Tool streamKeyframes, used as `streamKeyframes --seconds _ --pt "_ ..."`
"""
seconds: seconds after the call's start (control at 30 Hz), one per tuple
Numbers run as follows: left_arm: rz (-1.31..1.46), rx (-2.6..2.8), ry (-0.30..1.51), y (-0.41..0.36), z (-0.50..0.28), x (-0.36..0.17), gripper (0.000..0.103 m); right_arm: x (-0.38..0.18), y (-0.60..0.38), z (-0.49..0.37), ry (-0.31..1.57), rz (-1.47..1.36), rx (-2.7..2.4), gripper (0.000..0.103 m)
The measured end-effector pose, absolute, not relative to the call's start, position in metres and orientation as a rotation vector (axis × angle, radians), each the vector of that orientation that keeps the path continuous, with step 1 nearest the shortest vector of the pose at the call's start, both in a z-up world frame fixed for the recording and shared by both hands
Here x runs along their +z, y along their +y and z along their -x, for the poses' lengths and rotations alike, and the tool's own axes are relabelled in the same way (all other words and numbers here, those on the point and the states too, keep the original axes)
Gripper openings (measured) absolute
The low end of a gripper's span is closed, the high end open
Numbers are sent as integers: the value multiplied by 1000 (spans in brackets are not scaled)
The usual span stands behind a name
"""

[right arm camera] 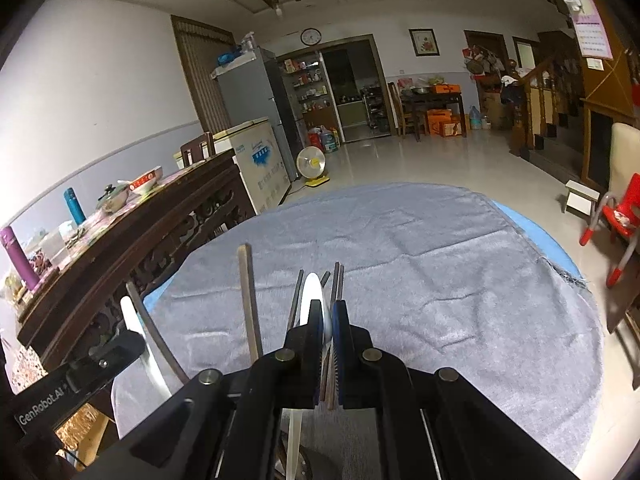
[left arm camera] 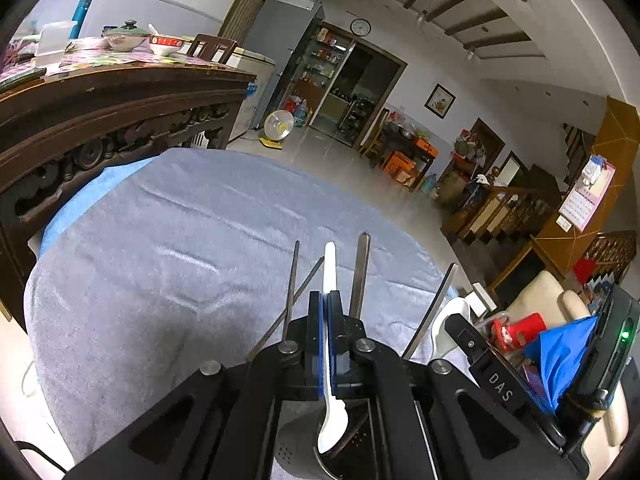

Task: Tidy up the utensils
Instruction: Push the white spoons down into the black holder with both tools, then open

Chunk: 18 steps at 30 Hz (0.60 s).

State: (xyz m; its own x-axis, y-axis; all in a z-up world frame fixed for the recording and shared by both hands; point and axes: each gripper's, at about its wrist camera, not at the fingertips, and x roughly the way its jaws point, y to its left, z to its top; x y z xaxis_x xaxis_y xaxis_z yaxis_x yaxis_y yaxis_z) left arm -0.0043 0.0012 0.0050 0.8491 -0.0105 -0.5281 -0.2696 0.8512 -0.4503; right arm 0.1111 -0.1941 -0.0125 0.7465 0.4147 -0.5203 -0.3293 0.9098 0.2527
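Left wrist view: left gripper [left arm camera: 325, 300] is clamped on a white spoon [left arm camera: 329, 264]. The handle runs up past the blue pads at centre frame, and the bowl hangs below the jaws at lower centre, over the mouth of a metal holder [left arm camera: 296, 452] with small perforations. Metal chopsticks [left arm camera: 360, 272] stand to either side of the pads, leaning at different angles; their lower ends are hidden behind the gripper body, so probably in the same holder. A second white spoon [left arm camera: 448, 324] shows at lower right, next to the right gripper's black body. A grey towel [left arm camera: 160, 240] covers the round table behind.

Right wrist view: right gripper [right arm camera: 326, 308] is closed narrow. A pale spoon bowl [right arm camera: 312, 292] and thin dark chopsticks [right arm camera: 338, 280] sit at the pads; both appear pinched, but which one carries the load I cannot tell. A wider flat stick [right arm camera: 248, 292] stands alone left of centre.

Handling judgement:
- Spoon: light, rigid, glossy surface, likely ceramic or melamine. Slippery, and may chip if dropped against metal. Best held on the handle near the middle, as it is now.
- Chopsticks: thin, stiff, smooth metal. Prone to pivot or slide in a two-pad pinch; better held close to the middle, both together.
- Holder: light, could tip if a utensil snags on its rim.
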Motion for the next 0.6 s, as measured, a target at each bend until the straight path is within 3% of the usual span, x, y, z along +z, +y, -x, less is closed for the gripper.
streamKeyframes --seconds 0.6 --pt "504 123 572 -15 6 -14 2 -28 -189 -89 602 -92 429 6"
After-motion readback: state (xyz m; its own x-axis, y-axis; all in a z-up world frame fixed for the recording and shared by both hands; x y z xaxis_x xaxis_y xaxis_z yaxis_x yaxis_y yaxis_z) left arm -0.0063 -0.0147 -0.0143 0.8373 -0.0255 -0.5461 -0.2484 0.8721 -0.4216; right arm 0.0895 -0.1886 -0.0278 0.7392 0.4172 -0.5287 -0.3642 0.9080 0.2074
